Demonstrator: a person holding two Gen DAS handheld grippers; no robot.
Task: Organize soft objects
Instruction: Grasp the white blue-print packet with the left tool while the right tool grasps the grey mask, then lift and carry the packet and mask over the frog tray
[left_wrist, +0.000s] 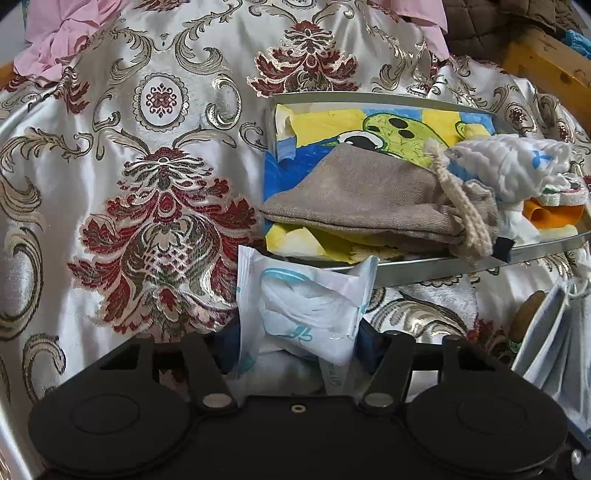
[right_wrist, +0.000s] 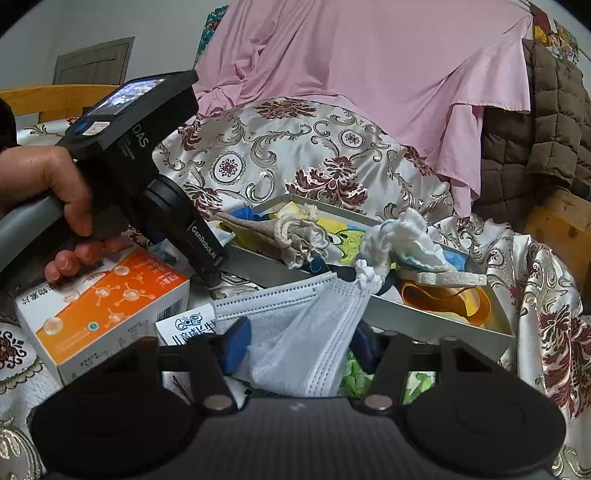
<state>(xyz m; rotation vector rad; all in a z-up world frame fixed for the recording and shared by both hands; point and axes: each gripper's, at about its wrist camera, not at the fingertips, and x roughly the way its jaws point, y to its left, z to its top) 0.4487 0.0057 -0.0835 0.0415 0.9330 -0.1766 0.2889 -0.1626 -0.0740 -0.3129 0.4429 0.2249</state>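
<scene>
A white sealed packet (left_wrist: 306, 302) with blue print sits crumpled between the blue pads of my left gripper (left_wrist: 299, 343), which is shut on it just in front of the metal tin (left_wrist: 369, 96). My right gripper (right_wrist: 299, 347) is shut on a bunched white face mask (right_wrist: 306, 325) beside the tin's near wall (right_wrist: 424, 325). In the tin lie a grey linen drawstring pouch (left_wrist: 351, 199) (right_wrist: 280, 232), a white knitted piece (left_wrist: 517, 162) (right_wrist: 399, 236), an orange band (right_wrist: 443, 299) and a yellow, blue and green cartoon cloth (left_wrist: 399, 129).
A hand (right_wrist: 48, 184) holds the left device at the left of the right wrist view. An orange and white carton (right_wrist: 103, 295) and a small printed box (right_wrist: 188, 325) lie below it. Patterned satin cloth (left_wrist: 147, 184) covers the surface. Behind are pink fabric (right_wrist: 369, 92), a brown quilted jacket (right_wrist: 535, 129) and a wooden frame (left_wrist: 546, 62).
</scene>
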